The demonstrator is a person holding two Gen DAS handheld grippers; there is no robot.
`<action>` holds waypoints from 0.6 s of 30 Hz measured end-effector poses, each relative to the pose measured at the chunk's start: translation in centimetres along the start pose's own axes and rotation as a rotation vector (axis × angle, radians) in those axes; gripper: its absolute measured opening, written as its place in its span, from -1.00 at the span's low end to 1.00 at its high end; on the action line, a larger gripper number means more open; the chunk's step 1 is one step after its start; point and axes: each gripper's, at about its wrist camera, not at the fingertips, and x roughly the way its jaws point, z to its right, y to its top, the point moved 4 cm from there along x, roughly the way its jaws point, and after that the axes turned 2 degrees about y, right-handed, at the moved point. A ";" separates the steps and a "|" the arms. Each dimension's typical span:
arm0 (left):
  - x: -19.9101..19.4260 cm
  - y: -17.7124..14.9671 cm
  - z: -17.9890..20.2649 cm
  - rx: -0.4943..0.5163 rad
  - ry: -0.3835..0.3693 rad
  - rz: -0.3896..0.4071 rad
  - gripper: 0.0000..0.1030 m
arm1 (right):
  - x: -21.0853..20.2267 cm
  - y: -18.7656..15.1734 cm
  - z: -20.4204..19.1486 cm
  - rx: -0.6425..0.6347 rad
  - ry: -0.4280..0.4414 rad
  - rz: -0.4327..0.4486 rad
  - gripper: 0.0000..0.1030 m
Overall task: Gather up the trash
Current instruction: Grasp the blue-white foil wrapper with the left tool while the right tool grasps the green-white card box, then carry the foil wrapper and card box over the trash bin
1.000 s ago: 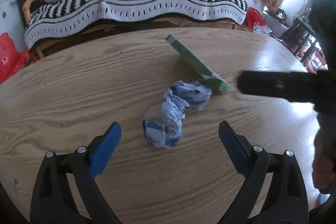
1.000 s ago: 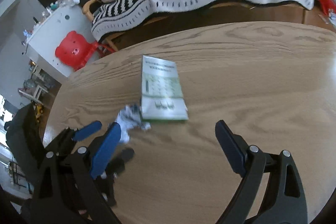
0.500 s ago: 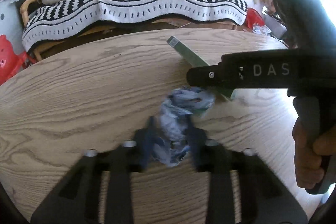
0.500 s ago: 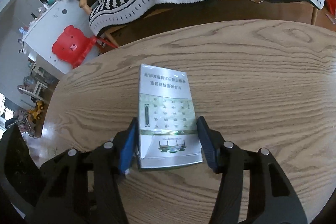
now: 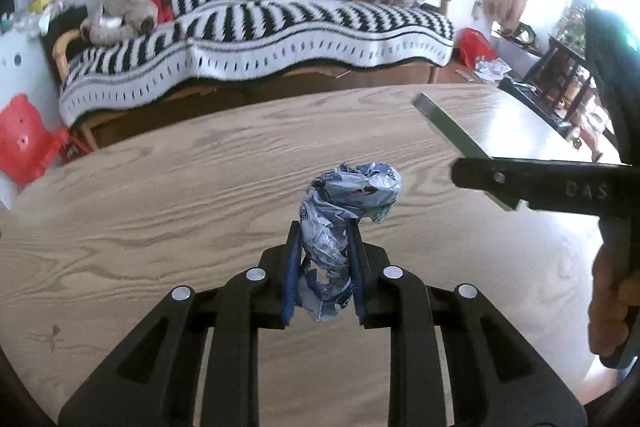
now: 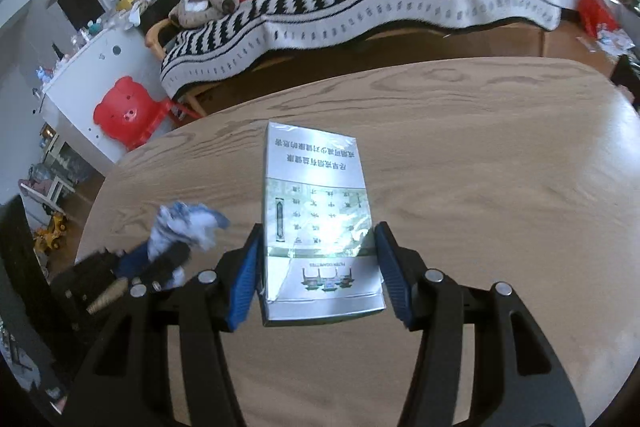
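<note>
Since a sec ago both grippers have gone from wide open above the tabletop to clamped on trash. The left gripper (image 5: 323, 259) has its blue fingers (image 5: 291, 267) pinched narrow on the lower part of a crumpled wrapper (image 5: 348, 199), w/ the upper wad sticking out past the tips. The right gripper (image 6: 318, 267) has its fingers on either side of a flat box (image 6: 318, 219), near the box's closer end; contact on the right side looks complete, but glare on the film makes that hard to confirm.

Wrapper sits about mid tabletop (image 5: 160, 195), lifted or just touching the wood, can't tell which. In the left view the box (image 5: 452, 131) appears tilted up off the wood toward the right edge, held by the right gripper (image 5: 496, 183).

Handling, as a judgement: the wrapper is very light, soft and springy. It'll squash rather than resist, so a firm pinch through the thick twisted middle is best; a loose tail could slip out. The box is light but stiff, approx. a thin cardboard pack in glossy film, so slippery. Grip across the narrow width, as now, nearer the middle if possible to stop it pivoting; too much squeeze could crush it.

No bin is visible in either view, so the drop point is unknown.
</note>
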 end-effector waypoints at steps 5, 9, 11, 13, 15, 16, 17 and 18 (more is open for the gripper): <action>-3.3 -0.3 5.0 0.037 -0.041 0.013 -0.58 | -7.5 -4.5 3.7 0.021 -0.038 0.056 0.06; -4.9 -0.5 10.1 0.084 -0.091 0.026 -0.58 | -13.0 -8.4 7.5 0.050 -0.093 0.100 0.06; -5.4 -0.7 13.2 0.107 -0.127 0.026 -0.58 | -15.9 -10.9 9.8 0.066 -0.140 0.126 0.06; -5.8 -1.1 16.4 0.129 -0.168 0.020 -0.58 | -18.4 -13.0 12.2 0.090 -0.191 0.146 0.06; -6.3 -1.6 19.9 0.160 -0.207 0.024 -0.58 | -20.6 -15.2 14.8 0.125 -0.237 0.163 0.06; -6.5 -2.0 22.1 0.182 -0.235 0.025 -0.58 | -21.8 -16.4 16.0 0.144 -0.260 0.172 0.06; -6.7 -2.3 24.2 0.201 -0.266 0.025 -0.58 | -22.9 -17.5 17.3 0.161 -0.287 0.179 0.06; -6.9 -2.8 26.4 0.223 -0.299 0.022 -0.58 | -24.4 -19.0 18.9 0.184 -0.320 0.190 0.06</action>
